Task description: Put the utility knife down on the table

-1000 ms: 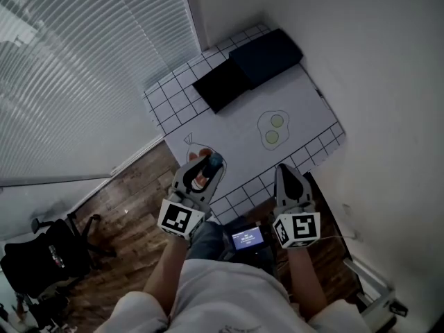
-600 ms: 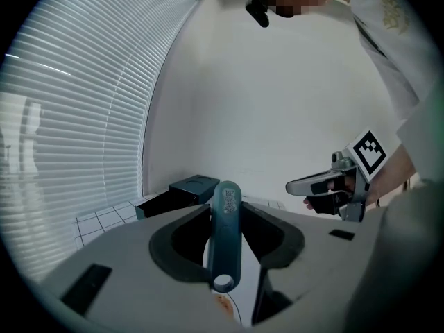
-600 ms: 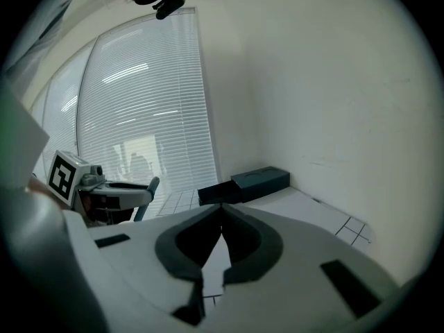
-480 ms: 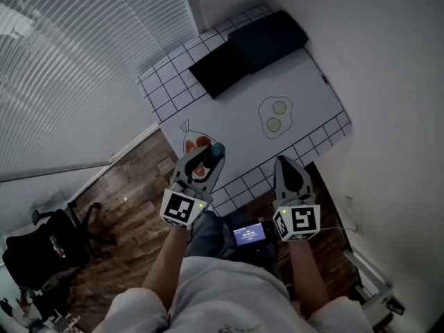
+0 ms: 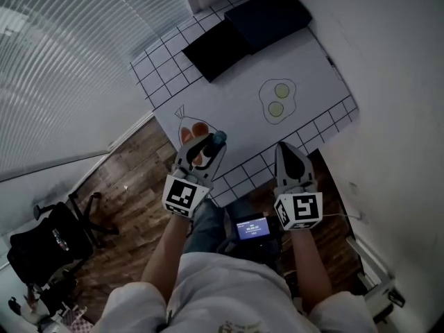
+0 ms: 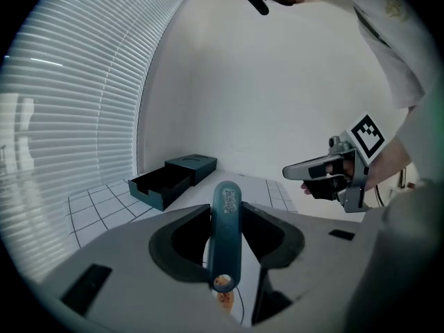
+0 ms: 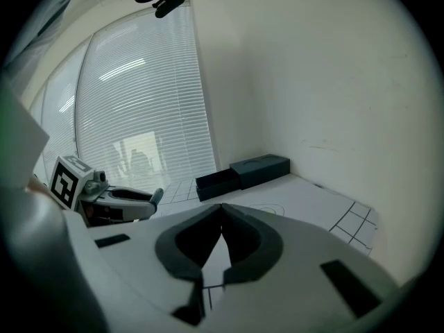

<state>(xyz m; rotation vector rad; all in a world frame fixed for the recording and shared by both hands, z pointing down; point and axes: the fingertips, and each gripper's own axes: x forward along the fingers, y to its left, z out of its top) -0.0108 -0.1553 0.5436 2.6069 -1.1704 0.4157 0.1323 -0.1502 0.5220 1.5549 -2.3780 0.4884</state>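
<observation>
A dark teal utility knife (image 6: 226, 241) stands clamped between the jaws of my left gripper (image 6: 226, 217), its tip pointing out past the fingertips. In the head view the left gripper (image 5: 201, 151) hovers over the near left edge of the table (image 5: 236, 109), with the knife's tip (image 5: 219, 138) showing above a carrot drawing (image 5: 194, 130). My right gripper (image 5: 290, 164) is held over the table's near right edge, its jaws closed together with nothing between them (image 7: 222, 214). Each gripper also shows in the other's view: left gripper (image 7: 114, 201), right gripper (image 6: 326, 175).
An open dark box (image 5: 216, 48) and its lid (image 5: 267, 17) lie at the table's far end. A fried-egg drawing (image 5: 277, 101) marks the mat. Blinds (image 5: 76, 61) run along the left, a wall on the right. A black chair (image 5: 48, 245) stands on the wooden floor.
Both grippers have shifted slightly forward over the table's near edge, the left one still carrying the knife. The view has tilted a little.
</observation>
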